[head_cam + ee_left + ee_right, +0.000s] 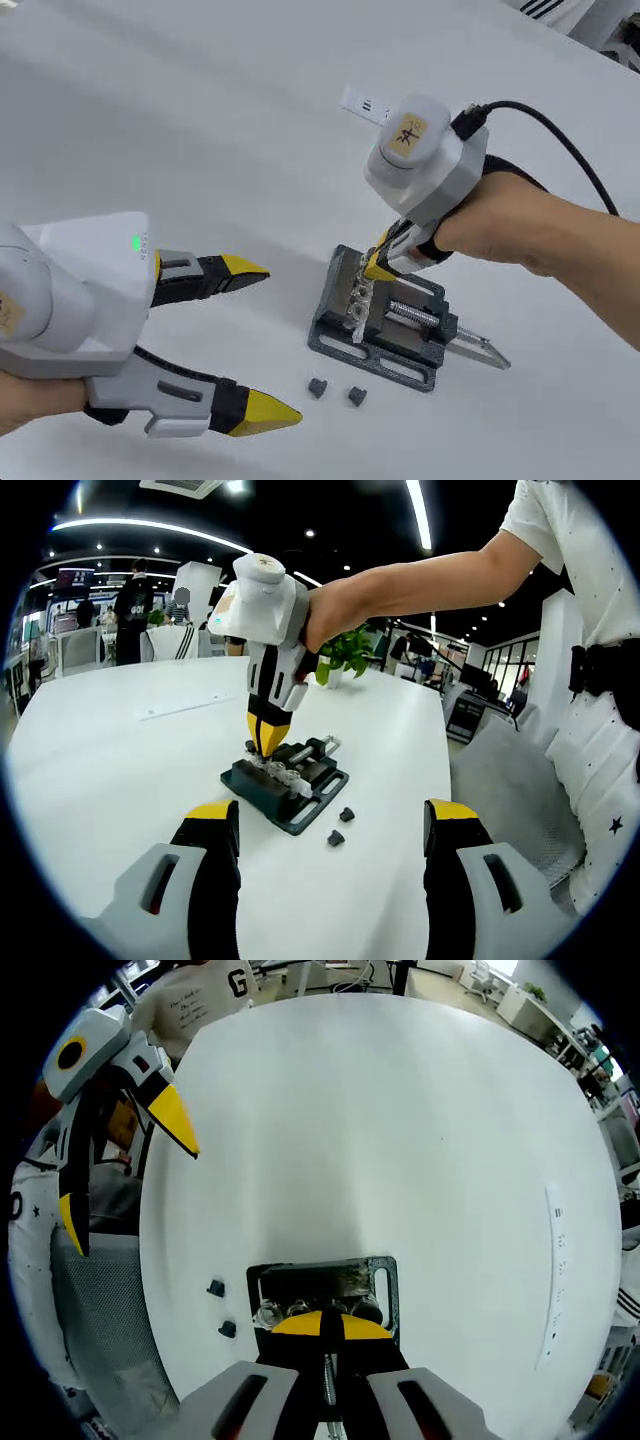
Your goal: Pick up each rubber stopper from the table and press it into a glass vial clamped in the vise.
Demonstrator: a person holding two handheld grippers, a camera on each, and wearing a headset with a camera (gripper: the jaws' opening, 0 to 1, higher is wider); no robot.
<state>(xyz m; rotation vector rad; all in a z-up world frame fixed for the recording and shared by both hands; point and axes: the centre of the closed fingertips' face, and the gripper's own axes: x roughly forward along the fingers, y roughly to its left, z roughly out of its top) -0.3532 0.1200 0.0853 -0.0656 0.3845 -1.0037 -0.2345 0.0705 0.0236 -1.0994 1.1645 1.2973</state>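
Right gripper [378,266]: yellow wedge tips pressed together, pointing down onto the row of clear glass vials [357,301]. The vials stand clamped in the dark grey metal vise [372,360], whose threaded screw is bare. Cannot tell whether anything sits between the tips.

Left gripper [258,342]: jaws spread wide over the smooth white table [200,120], well apart from the vise.

Two small dark stoppers [317,387], stubby and blocky, lie loose on the table just beside the vise base.

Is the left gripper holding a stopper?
No: the left gripper stands open and empty, and two stoppers lie on the table beside the vise.
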